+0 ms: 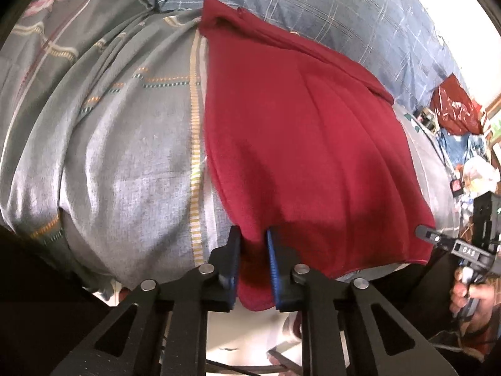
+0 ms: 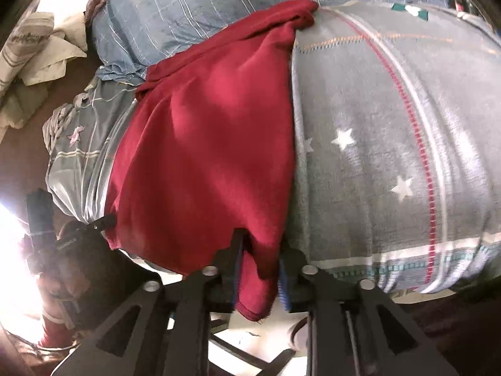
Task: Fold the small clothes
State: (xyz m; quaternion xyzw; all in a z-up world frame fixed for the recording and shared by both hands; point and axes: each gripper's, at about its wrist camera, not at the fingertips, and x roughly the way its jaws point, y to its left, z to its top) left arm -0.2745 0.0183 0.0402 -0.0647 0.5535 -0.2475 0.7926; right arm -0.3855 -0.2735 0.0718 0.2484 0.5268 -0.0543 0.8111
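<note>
The red garment (image 1: 300,144) lies spread on the bed (image 1: 125,163), over a grey patterned bedsheet, its far end bunched against the blue checked quilt (image 1: 328,15) and its near hem hanging over the bed's near edge. The left hand-held gripper (image 1: 254,247) is pinching the near hem close to one corner, the cloth gathered between its blue pads; the right hand-held gripper (image 2: 261,250) has the other near corner between its jaws, which look nearly closed on the fabric, though blur leaves the firmness of that pinch uncertain. The cloth looks light, thin and limp, probably a soft knit: it drapes in long creases and will sag between two holds. It should not slip much from ribbed pads, but it needs holding at the corners or hem, kept taut, to fold cleanly.
</note>
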